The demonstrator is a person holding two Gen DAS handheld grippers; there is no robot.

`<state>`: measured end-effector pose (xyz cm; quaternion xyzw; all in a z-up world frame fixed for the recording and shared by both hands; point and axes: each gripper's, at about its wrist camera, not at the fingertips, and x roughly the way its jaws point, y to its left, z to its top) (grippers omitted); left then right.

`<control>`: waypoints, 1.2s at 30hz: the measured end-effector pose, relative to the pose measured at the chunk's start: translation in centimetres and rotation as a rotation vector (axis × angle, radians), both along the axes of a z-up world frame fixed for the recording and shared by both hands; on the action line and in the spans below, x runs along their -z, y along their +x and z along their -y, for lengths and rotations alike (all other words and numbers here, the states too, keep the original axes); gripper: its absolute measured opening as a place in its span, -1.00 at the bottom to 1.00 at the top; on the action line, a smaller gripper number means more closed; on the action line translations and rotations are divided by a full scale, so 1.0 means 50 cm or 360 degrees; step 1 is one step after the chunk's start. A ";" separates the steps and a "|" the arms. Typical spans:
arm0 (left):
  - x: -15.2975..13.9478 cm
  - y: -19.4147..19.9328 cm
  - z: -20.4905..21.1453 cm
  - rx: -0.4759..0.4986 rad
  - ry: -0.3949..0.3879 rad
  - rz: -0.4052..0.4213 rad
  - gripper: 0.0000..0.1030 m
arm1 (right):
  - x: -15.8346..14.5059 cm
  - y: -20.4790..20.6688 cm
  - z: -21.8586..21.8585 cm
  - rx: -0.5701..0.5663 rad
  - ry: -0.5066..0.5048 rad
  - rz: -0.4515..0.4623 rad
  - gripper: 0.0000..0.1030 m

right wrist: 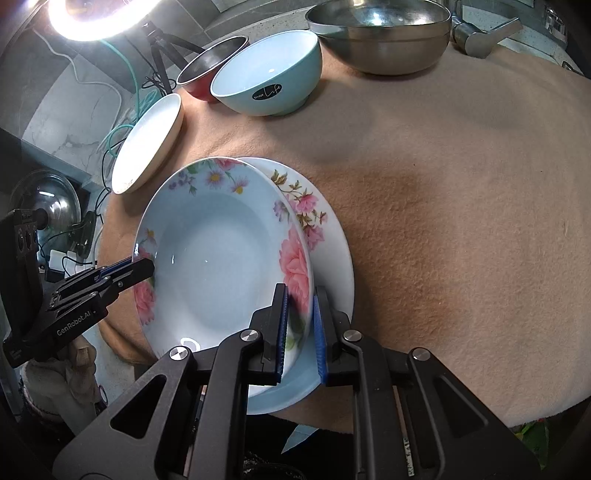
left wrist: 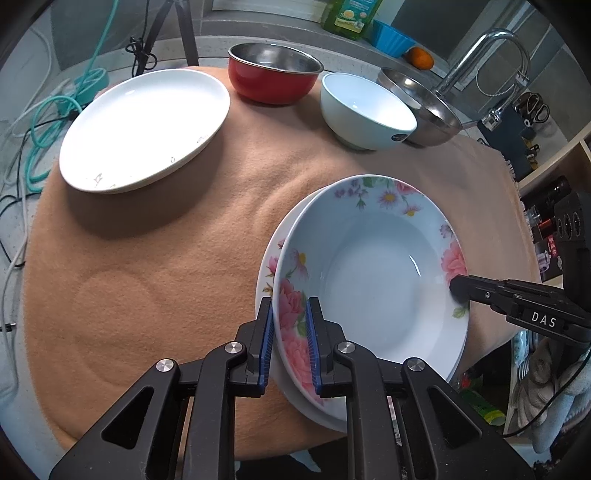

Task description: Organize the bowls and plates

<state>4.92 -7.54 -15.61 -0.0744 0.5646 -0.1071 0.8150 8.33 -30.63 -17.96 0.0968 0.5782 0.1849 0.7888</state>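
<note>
A floral soup plate [left wrist: 373, 269] was gripped from both sides. The left gripper [left wrist: 290, 345] was closed on its rim, one blue pad [left wrist: 266, 343] outside and one inside. The right gripper [right wrist: 299, 332] was clamped on the opposite rim the same way, its tip seen in the left view at the far edge [left wrist: 461, 290].

The soup plate sat tilted over a second floral plate [right wrist: 325, 236], overlapping most of it; whether the two touched could not be told. Both were at the near edge of a tan cloth [left wrist: 166, 258].

A white plate [left wrist: 147, 125] was seen at the far left of the cloth, well apart from the floral pair. Along the far edge a red bowl [left wrist: 271, 74], a light-blue bowl [left wrist: 365, 110] and a steel bowl [left wrist: 424, 107] were lined up, the blue and steel ones touching or nearly so.

A faucet [left wrist: 491, 62] was visible behind the steel bowl. A ring light [right wrist: 96, 18] was seen at upper left in the right view.
</note>
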 end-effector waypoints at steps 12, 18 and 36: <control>-0.002 0.002 0.009 0.0013 0.0036 0.0011 -0.65 | 0.002 0.002 0.001 0.0001 0.0009 -0.0014 -0.74; -0.004 0.000 0.018 0.0042 0.0115 0.0037 -0.64 | 0.003 0.003 0.000 0.0000 0.0004 -0.0015 -0.74; -0.005 0.000 0.020 0.0062 0.0116 0.0044 -0.63 | -0.006 -0.004 -0.011 -0.0033 -0.0095 0.0048 -0.60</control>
